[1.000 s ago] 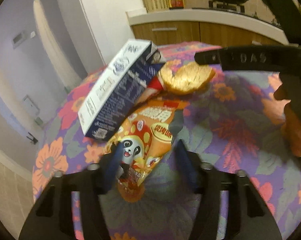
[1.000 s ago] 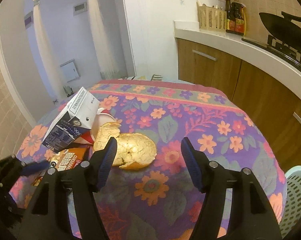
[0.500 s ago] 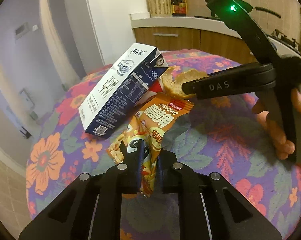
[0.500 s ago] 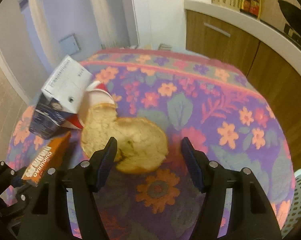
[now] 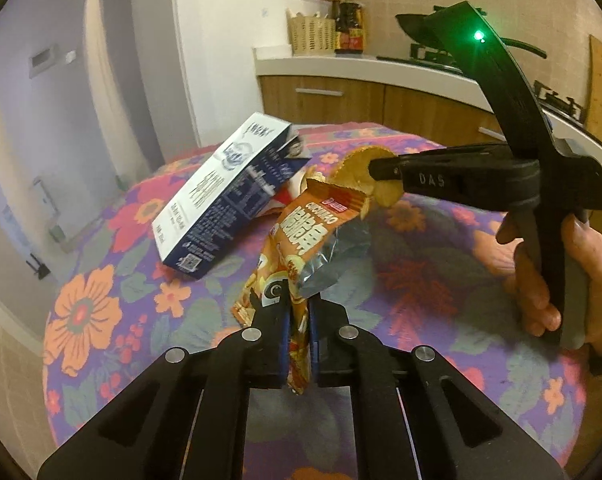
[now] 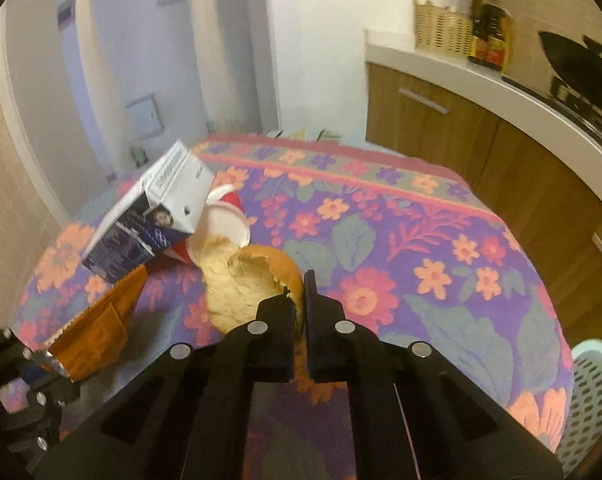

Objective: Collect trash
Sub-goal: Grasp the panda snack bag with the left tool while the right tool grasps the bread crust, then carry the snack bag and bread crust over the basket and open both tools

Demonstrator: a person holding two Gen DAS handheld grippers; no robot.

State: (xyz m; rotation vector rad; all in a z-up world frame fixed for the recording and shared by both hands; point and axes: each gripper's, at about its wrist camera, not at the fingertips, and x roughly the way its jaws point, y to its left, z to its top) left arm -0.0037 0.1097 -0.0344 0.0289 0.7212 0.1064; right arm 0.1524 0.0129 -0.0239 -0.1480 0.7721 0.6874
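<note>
Left gripper [image 5: 299,316] fingers clamp the snack wrapper [image 5: 301,240] at lower centre; right gripper [image 6: 299,304] fingers clamp the bread piece [image 6: 245,284] edge at centre.

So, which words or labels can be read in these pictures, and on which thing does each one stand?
"DAS": side of the black right gripper.
"QUCHUAO": top of the orange foil snack bag; the large characters under it are not legible.
Blue and white milk carton: the print is too small and blurred to read.
</note>
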